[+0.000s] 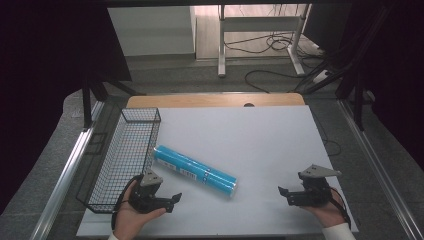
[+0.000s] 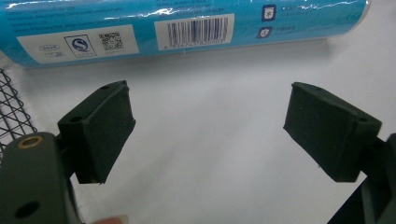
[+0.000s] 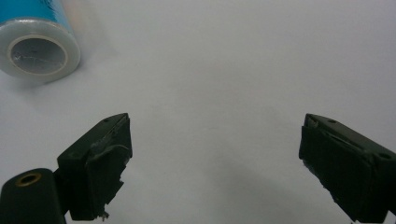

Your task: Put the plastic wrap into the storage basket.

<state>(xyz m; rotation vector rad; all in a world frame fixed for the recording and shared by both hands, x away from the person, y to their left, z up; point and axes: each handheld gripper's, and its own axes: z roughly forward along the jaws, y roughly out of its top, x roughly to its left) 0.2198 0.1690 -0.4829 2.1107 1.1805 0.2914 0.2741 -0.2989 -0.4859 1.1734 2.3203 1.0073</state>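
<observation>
Hovering both fingers wide apart and empty: left gripper [image 1: 159, 196] near blue roll [image 1: 195, 171], lying on desk [image 1: 260, 145] beside wire basket [image 1: 125, 155]; right gripper [image 1: 296, 195] well apart. Roll may skid away if nudged.

Blue rolls: I am counting one, a blue plastic-wrapped roll [image 1: 195, 171] lying on the sheet, with a barcode label on its side.
Wire baskets: I am seeing one black wire basket [image 1: 125, 157] sitting at the table's left edge.
White sheets: I am counting one white sheet [image 1: 250, 145] covering the tabletop.
Grippers: I am working two, the left gripper [image 1: 170, 200] and the right gripper [image 1: 286, 195].
Hands: I am seeing two, one holding each gripper.
</observation>
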